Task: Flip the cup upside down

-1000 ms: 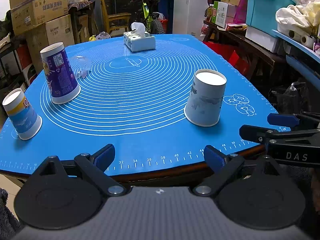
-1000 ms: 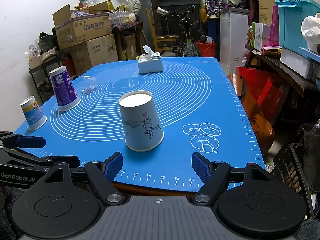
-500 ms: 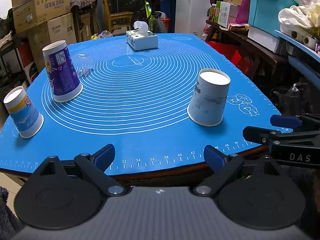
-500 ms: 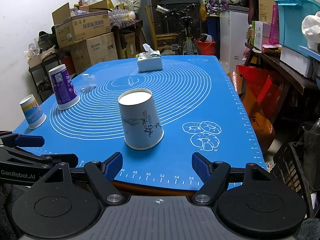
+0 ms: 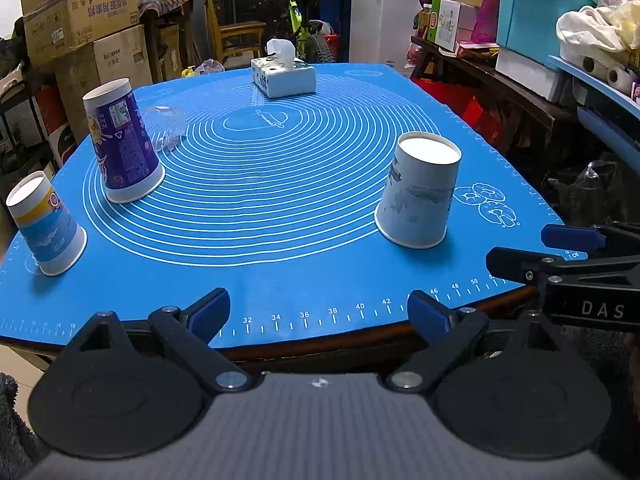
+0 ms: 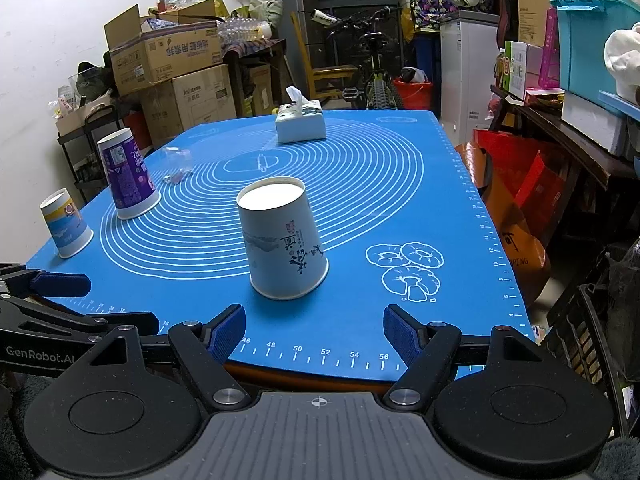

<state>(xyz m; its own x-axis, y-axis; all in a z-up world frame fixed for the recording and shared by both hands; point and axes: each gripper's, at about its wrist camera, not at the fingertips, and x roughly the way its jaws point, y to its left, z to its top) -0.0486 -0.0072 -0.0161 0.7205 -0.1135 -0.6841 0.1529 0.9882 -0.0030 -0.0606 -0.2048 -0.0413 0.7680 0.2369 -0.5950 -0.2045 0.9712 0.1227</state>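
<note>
Three paper cups stand upside down on the blue mat (image 5: pixel 280 240). A white cup with ink drawings (image 5: pixel 418 190) (image 6: pixel 282 238) is nearest the right gripper. A purple cup (image 5: pixel 122 142) (image 6: pixel 128 174) and a small blue and yellow cup (image 5: pixel 46 224) (image 6: pixel 66 224) stand at the left. My left gripper (image 5: pixel 320 312) is open and empty at the table's front edge. My right gripper (image 6: pixel 314 332) is open and empty, just in front of the white cup. Each gripper shows at the side of the other's view.
A tissue box (image 5: pixel 284 76) (image 6: pixel 300 124) sits at the far side of the mat. A clear plastic cup (image 5: pixel 166 126) lies on its side near the purple cup. Cardboard boxes (image 5: pixel 80 20), a bicycle, shelves and bins surround the table.
Both views have shifted slightly; the cups have not moved and both grippers stay open.
</note>
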